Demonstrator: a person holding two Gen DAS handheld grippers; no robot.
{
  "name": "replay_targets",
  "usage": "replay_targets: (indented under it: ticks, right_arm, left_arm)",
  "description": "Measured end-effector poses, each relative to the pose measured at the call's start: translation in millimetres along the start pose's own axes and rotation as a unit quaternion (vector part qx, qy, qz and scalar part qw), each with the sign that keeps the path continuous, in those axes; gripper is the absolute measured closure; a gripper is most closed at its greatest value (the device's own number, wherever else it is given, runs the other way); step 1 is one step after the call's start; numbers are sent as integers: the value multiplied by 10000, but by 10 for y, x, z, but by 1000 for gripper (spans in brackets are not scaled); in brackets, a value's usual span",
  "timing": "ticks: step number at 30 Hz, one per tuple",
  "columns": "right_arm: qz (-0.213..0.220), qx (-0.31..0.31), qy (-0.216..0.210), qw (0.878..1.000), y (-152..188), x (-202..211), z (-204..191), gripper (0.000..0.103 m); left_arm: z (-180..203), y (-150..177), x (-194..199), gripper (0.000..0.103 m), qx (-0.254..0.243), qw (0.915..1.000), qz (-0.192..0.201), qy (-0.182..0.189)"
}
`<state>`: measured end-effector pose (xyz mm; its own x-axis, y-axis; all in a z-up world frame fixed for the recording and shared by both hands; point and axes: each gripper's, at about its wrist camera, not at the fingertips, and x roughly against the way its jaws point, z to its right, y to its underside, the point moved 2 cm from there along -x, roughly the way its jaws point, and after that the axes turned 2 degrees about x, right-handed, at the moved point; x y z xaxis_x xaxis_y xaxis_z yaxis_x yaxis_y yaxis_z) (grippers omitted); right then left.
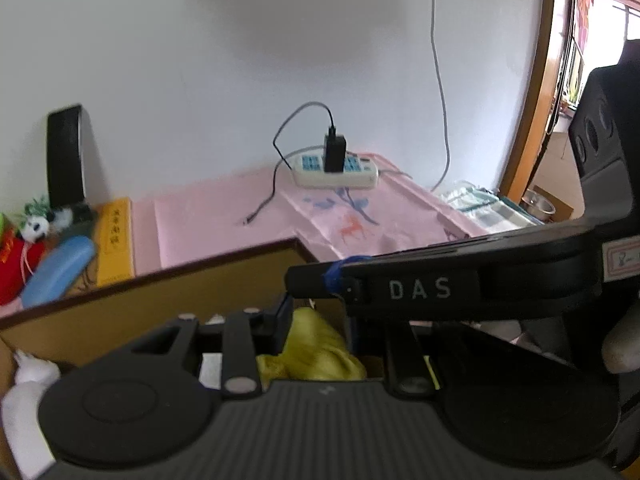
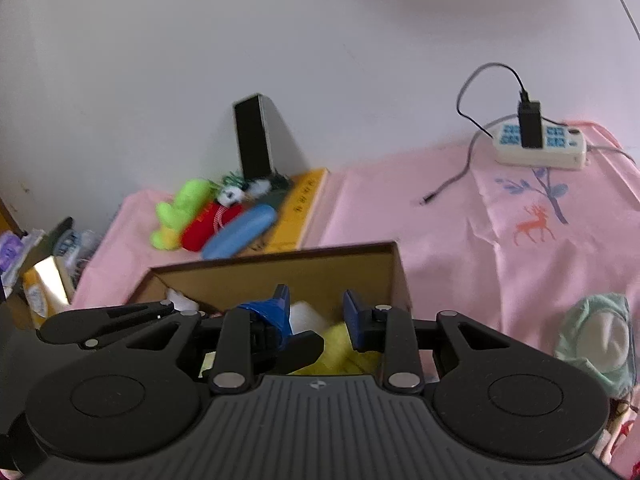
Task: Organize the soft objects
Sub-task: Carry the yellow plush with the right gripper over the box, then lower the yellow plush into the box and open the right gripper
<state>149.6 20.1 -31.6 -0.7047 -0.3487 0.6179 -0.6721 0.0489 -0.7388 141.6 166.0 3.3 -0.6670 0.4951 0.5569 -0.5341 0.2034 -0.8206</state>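
Observation:
An open cardboard box (image 2: pixel 280 276) stands on the pink sheet (image 2: pixel 440 216), with a yellow soft thing (image 2: pixel 340 344) and a white soft thing (image 2: pixel 304 316) inside. My right gripper (image 2: pixel 316 312) hangs over the box, open, its blue-taped fingers apart above those two things and touching neither. In the left wrist view my left gripper (image 1: pixel 320 316) is low in the box, shut on the yellow soft thing (image 1: pixel 316 344). Its right finger is hidden behind a finger (image 1: pixel 308 280) of my right gripper, which crosses in front. Another white soft thing (image 1: pixel 24 400) lies in the box's left corner.
Beyond the box lies a pile: a green plush (image 2: pixel 180 208), a red plush (image 2: pixel 208 224), a small panda (image 2: pixel 230 196) and a blue case (image 2: pixel 240 232). Behind them stands a black upright box (image 2: pixel 254 140). A power strip (image 2: pixel 540 148) sits far right, a teal-and-white cloth thing (image 2: pixel 600 344) near right.

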Motion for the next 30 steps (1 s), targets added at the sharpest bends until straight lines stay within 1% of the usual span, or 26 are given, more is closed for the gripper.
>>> replay_targets:
  ticks: [3,5,10,14,21,29,30]
  right_arm:
    - [-55,-45,-94,9999,30,-15,-5,91]
    - [-21,50,-52,10000,38,-5,-49,91]
    - [62,213,58,9997,42,65,-134,90]
    - [108,216,164,9996,54,152,-167,89]
    - [255,290,447,9983,143,339,-216,89]
    - [360,164,696,9968,250,611,-95,88]
    - [353,126,733,9966,259,650,-63,88]
  left_arm:
    - [-15,50,-106,85,26,9997,-197,119]
    - [-29,77,-174,85,32,9994,-311,163]
    - [-6,139,-157,85,117,9986,-408,304]
    - [15,156,-72,85,141,9987,-424,240]
    - [80,170,150,85,131,9988,-459,-124]
    - [290,163,404,84,39,9974,-415,-580]
    - [330,161,419,81,12,9973,-407,-616]
